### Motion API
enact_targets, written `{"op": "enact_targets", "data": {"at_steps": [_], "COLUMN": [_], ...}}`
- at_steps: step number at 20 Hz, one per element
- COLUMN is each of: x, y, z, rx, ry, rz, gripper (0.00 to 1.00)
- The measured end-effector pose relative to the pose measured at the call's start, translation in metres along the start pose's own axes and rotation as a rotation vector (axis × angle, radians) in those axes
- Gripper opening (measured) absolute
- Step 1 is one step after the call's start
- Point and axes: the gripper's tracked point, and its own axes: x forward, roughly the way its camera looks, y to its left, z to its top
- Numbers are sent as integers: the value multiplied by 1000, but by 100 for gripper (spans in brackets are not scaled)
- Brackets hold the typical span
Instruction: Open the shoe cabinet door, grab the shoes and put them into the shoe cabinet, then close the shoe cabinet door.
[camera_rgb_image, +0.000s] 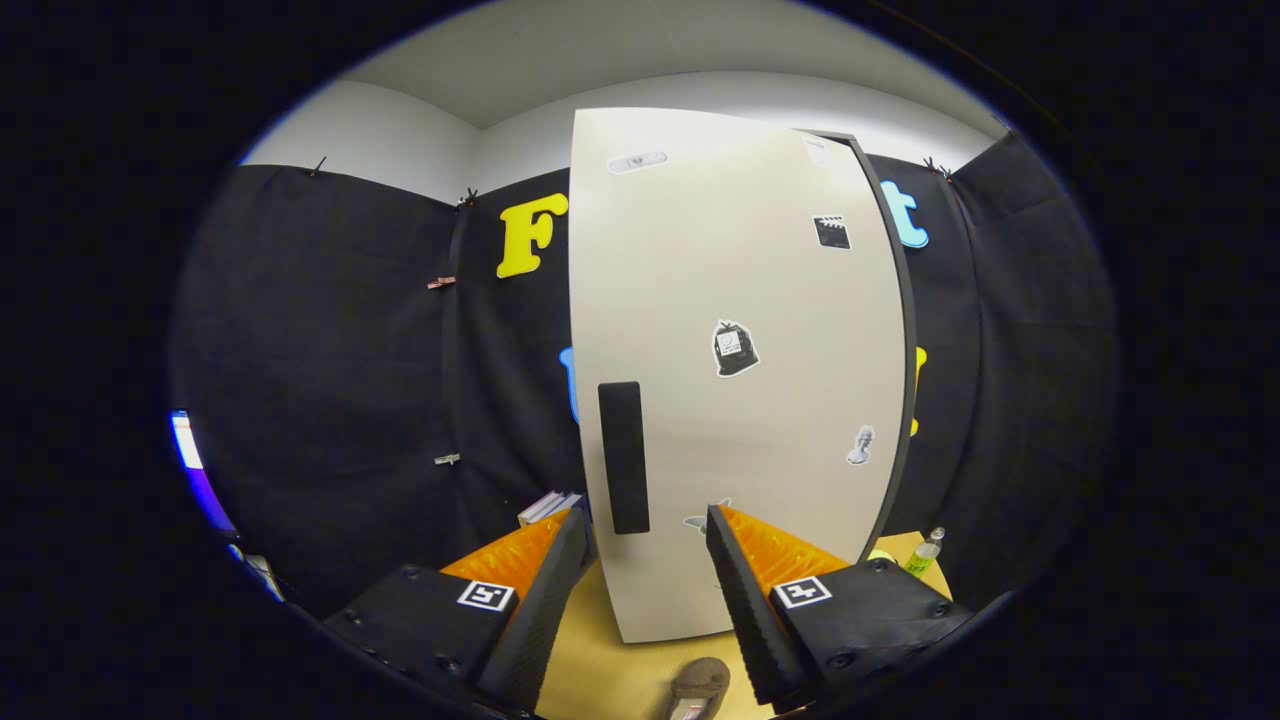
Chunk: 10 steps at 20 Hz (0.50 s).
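the gripper (645, 530) has its fingers spread wide apart with nothing held between them, both reaching forward over a light wooden table (610, 650). low in the gap between the fingers, close to the camera, a grey-brown shoe (700, 685) lies on the table, only partly seen, with a paler inside showing at its near end. just ahead of the fingers stands the shoe cabinet door (740, 380), a tall pale beige panel rising from the table. whether the door is shut flush or swung a little open cannot be told. a long upright black handle (624, 457) sits low on the door near its left side, in line with the space between the fingertips and just beyond them, not touched by either finger. several small stickers dot the panel: a dark bag-shaped sticker (734, 349) near the middle, a black square one (832, 232) higher to the right, a small grey one (860, 445) lower right, and a pale oblong one (637, 162) near the top. a dark cabinet edge (905, 330) runs down the right side of the door. to the left of the left finger, some stacked books (548, 507) show by the door's base. to the right, beyond the right finger, a small green-labelled bottle (925, 553) stands on the table. black cloth walls close in the booth behind, with white wall above.
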Motion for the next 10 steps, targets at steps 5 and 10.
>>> {"op": "enact_targets", "data": {"at_steps": [5,10], "x": [48,80], "y": [17,19], "z": [0,-4], "rx": [20,28], "ry": [-33,-20], "rz": [-20,-61], "gripper": [79,78]}}
